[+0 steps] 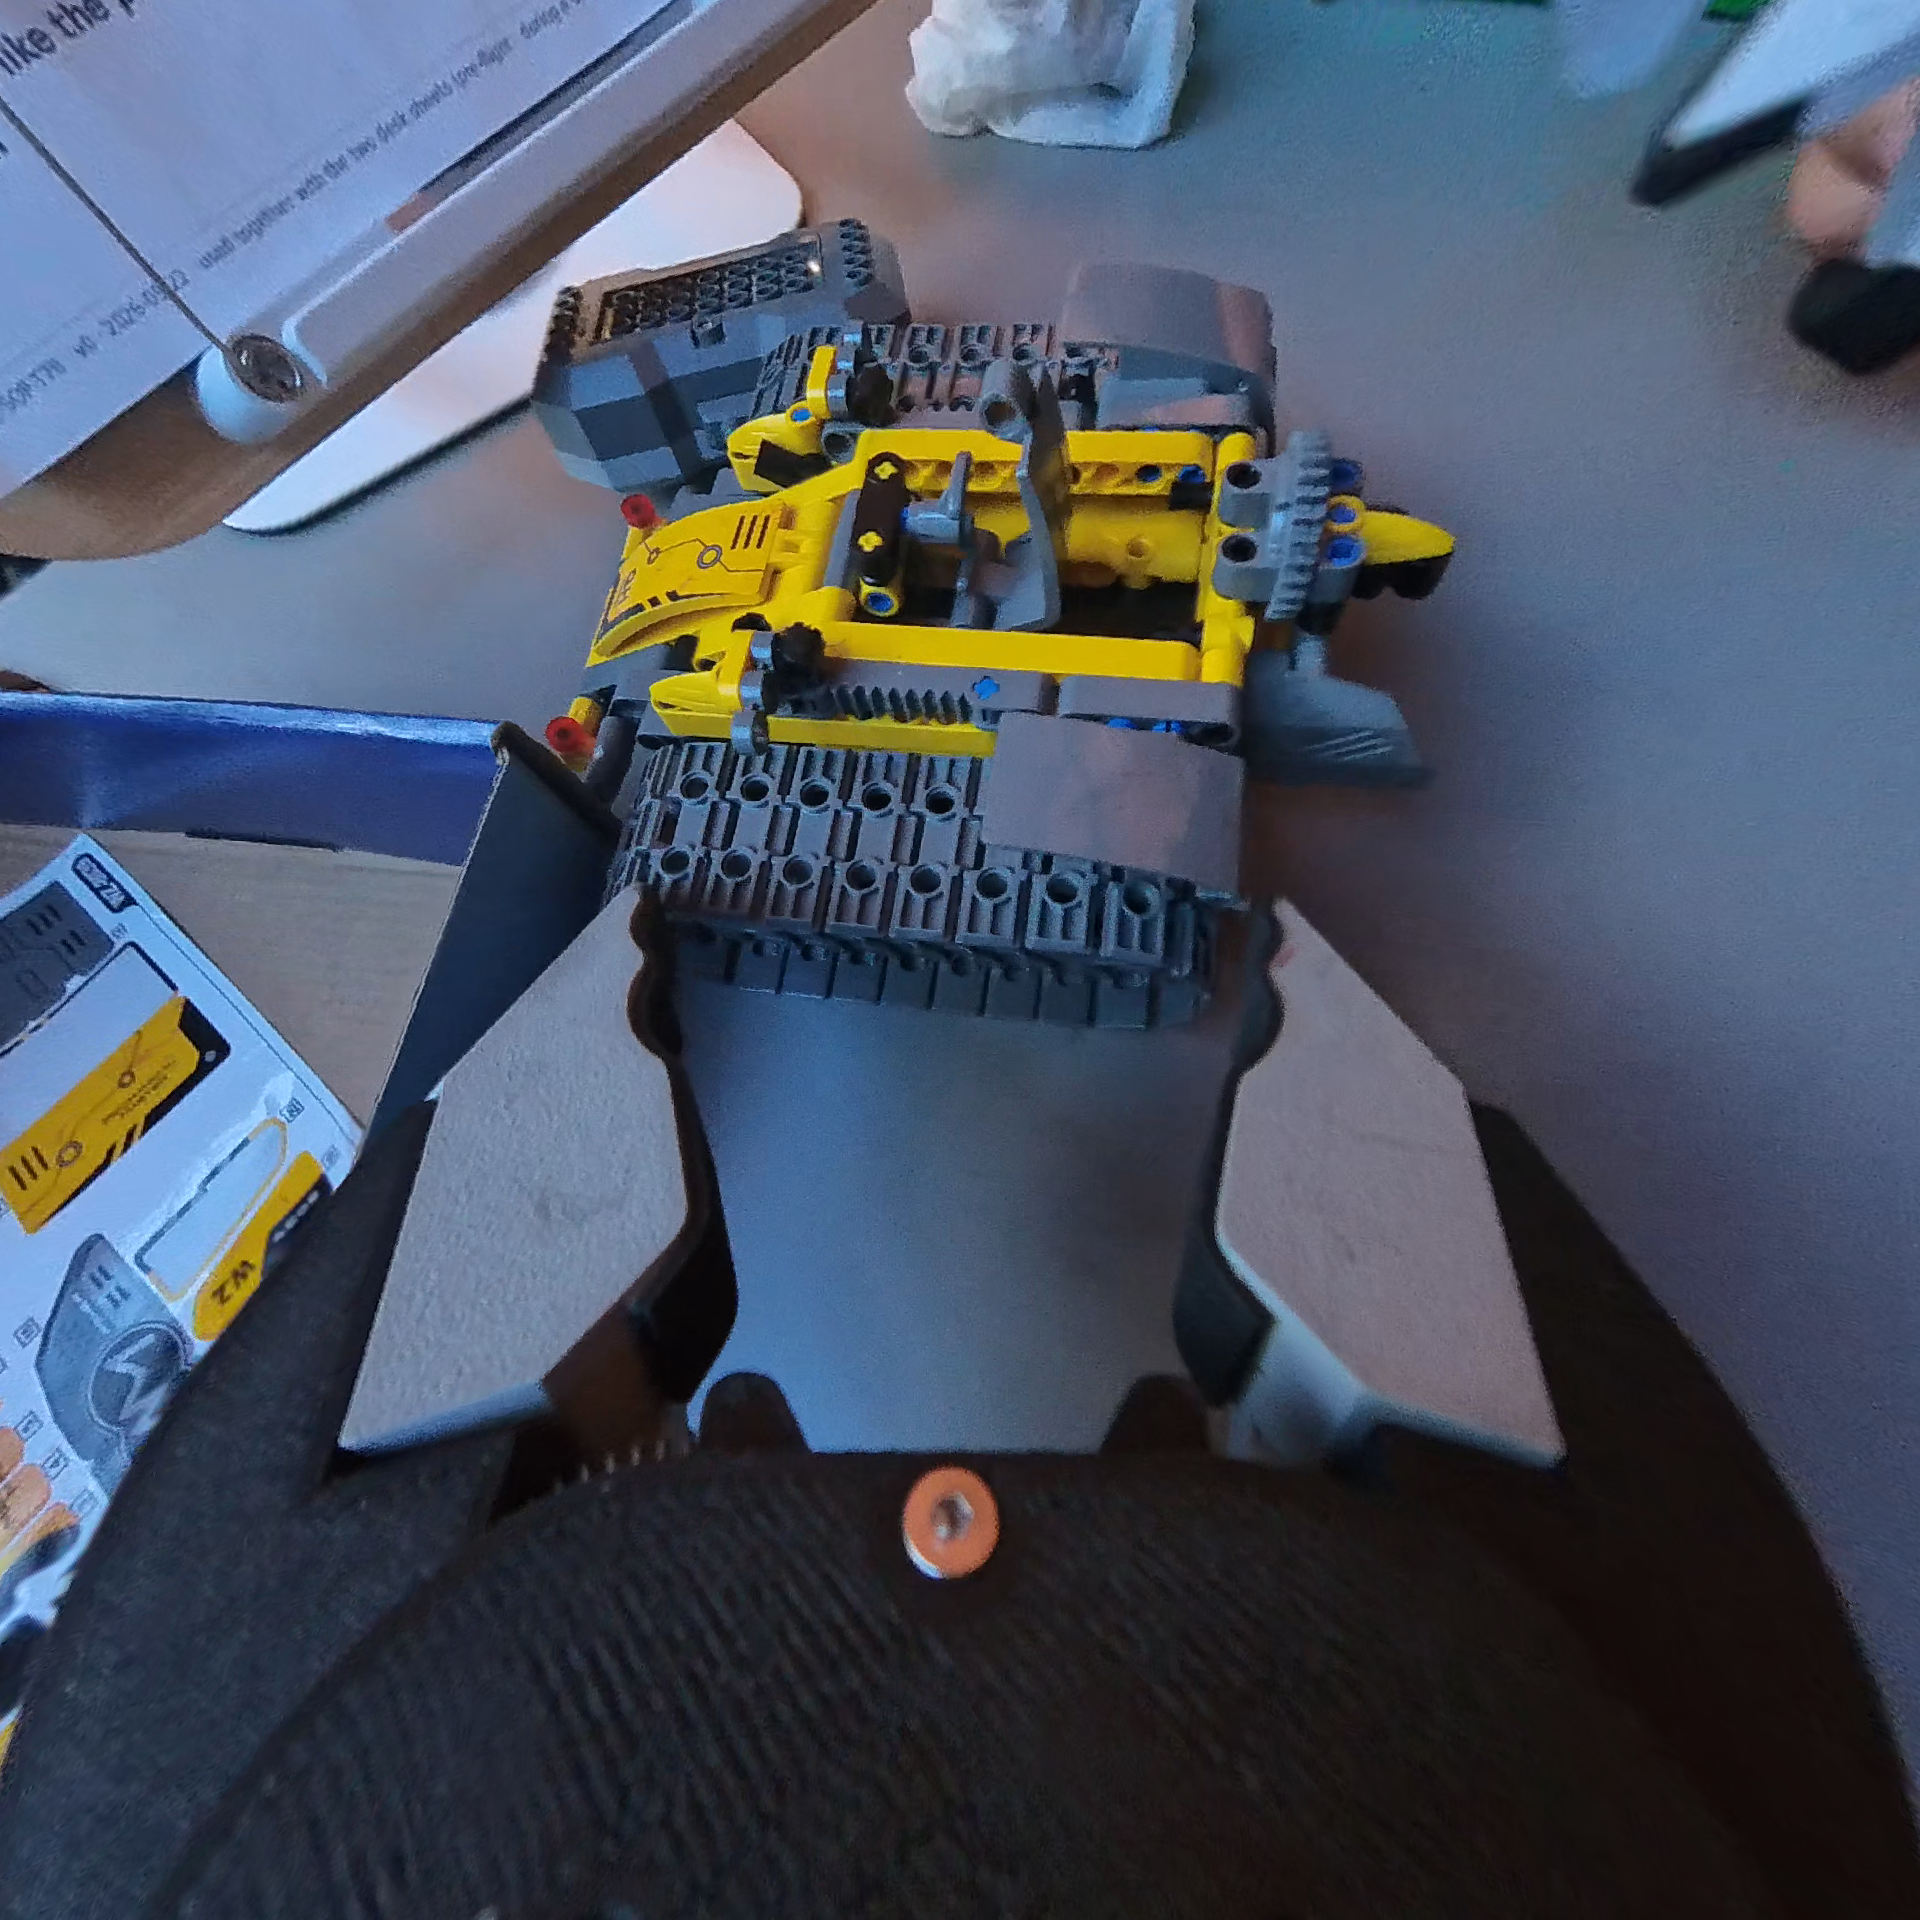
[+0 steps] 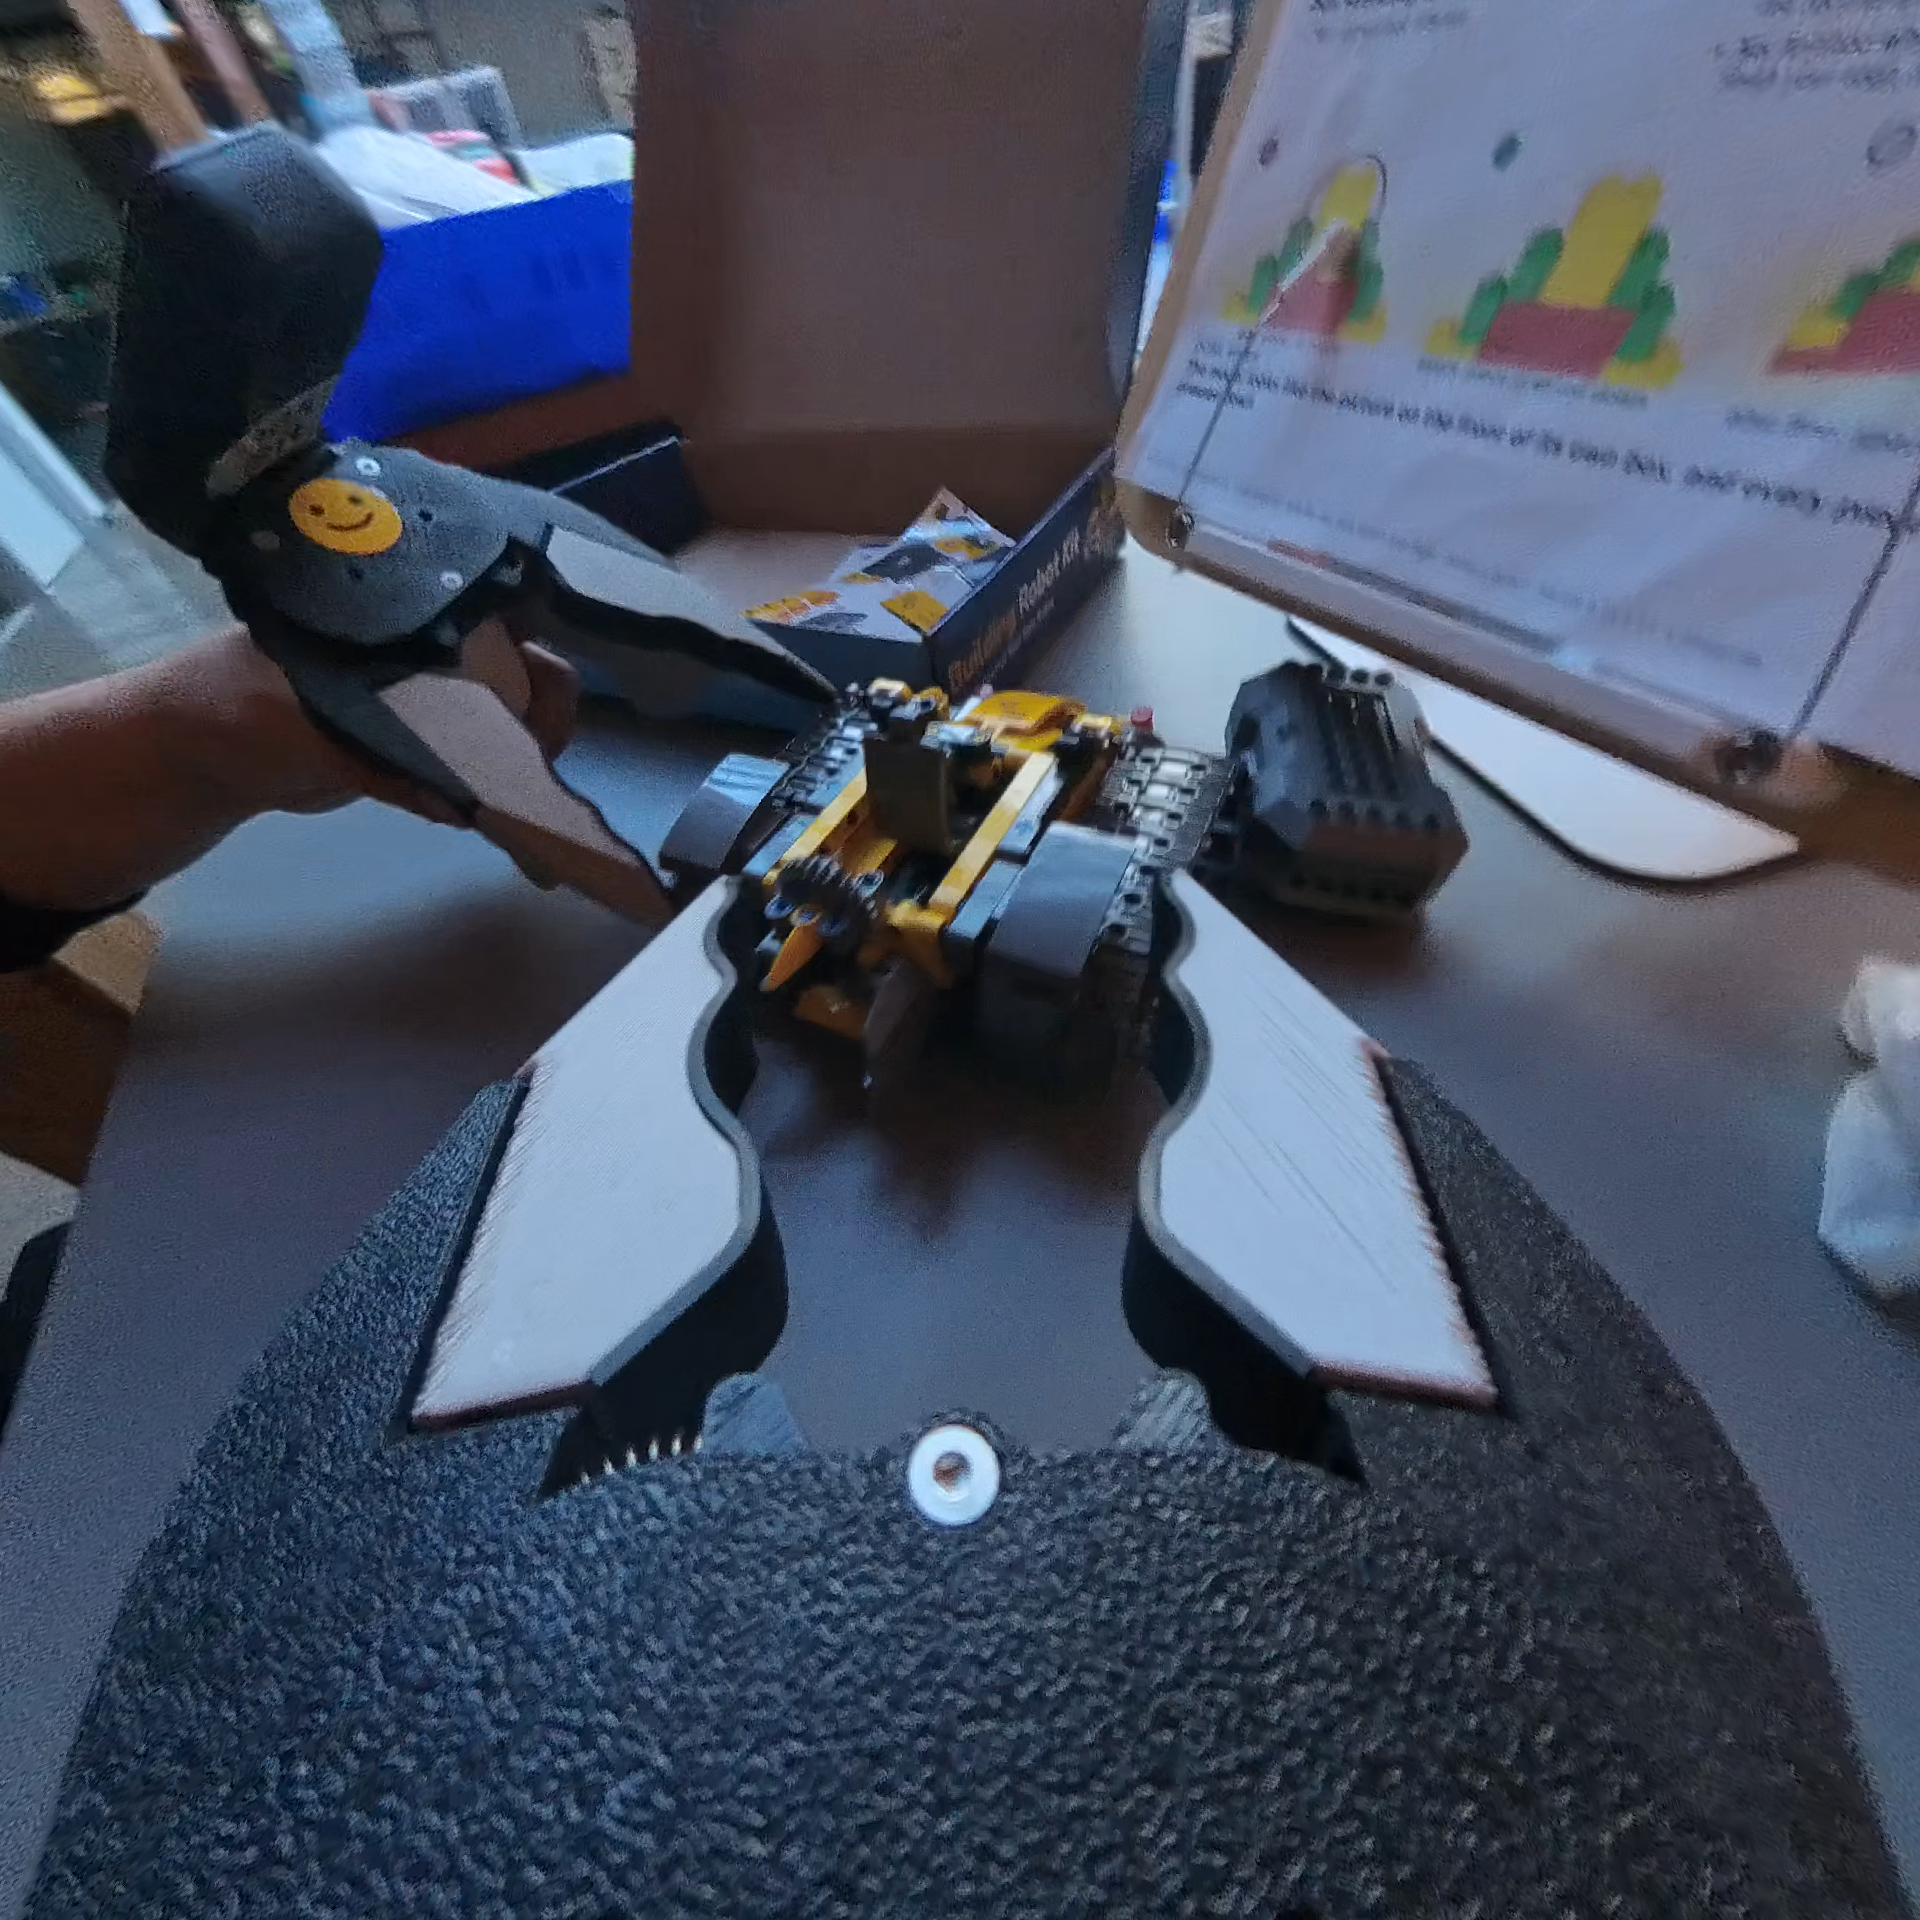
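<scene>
A yellow and grey tracked brick vehicle stands on the grey desk, its two link treads running along either side of a yellow frame with a grey gear at one end. The left gripper reaches its near tread from the side; both fingertips lie against the tread's outer face with a wide gap between them, so the claw is spread and clasps nothing. The right gripper comes at the vehicle's gear end, its two pale fingers parted wide and flanking the front of the model; whether the tips touch the treads cannot be told, and it grips nothing. Just beside the vehicle sits a dark grey battery box, touching or nearly touching the far tread. A dark blue kit box with a printed sticker sheet lies nearby, a monitor stand base behind, and a crumpled white tissue farther off.
</scene>
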`<state>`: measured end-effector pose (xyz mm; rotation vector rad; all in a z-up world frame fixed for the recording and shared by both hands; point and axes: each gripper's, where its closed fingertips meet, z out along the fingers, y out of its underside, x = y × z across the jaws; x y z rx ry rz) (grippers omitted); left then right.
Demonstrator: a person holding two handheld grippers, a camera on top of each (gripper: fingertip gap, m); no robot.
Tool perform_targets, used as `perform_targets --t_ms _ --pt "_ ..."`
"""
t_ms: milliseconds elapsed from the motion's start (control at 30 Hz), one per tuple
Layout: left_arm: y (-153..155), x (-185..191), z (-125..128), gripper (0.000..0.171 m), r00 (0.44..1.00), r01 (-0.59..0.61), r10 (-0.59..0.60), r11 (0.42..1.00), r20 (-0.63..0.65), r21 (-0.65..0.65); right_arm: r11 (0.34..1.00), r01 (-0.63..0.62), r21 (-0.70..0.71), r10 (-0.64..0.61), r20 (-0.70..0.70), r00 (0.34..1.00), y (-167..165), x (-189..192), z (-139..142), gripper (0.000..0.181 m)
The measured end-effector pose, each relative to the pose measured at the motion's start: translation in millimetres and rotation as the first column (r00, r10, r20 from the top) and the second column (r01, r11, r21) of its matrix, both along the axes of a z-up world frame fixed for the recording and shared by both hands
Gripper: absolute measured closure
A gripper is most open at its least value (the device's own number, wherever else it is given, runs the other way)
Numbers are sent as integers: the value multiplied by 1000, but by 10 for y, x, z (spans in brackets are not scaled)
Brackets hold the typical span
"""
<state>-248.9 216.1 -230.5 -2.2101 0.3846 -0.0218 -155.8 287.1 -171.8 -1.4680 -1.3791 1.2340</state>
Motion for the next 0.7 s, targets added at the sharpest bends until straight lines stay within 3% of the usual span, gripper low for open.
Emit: perform_targets --t_ms 100,200,333,367,467,500,533,700 --pt "-14 -11 -39 64 999 -21 22 1000 -23 21 1000 15 12 -16 111 994 218 -172 -205 103" --pt "-77 52 -190 69 1000 -22 23 998 17 -51 997 -51 -60 61 177 982 137 -290 -382 109" --pt "-85 275 -187 100 989 49 -45 998 139 -26 990 -114 -85 129 193 973 -1 -289 -447 116" --pt "-90 311 -193 97 984 45 -39 999 171 -28 989 -128 -79 142 192 971 -40 -255 -443 120" --pt "-218 449 -182 118 965 90 -76 995 250 -43 981 -177 -77 189 196 962 -191 -108 -424 121" --pt "-285 520 -179 119 955 114 -96 992 280 -50 973 -212 -87 225 192 955 -282 -41 -400 121" --pt "-361 586 -184 119 949 135 -113 989 293 -55 960 -259 -102 274 183 944 -400 33 -372 136" --pt "-806 768 -186 119 941 216 -187 973 281 -76 911 -404 -83 413 199 889 -856 349 -414 143"
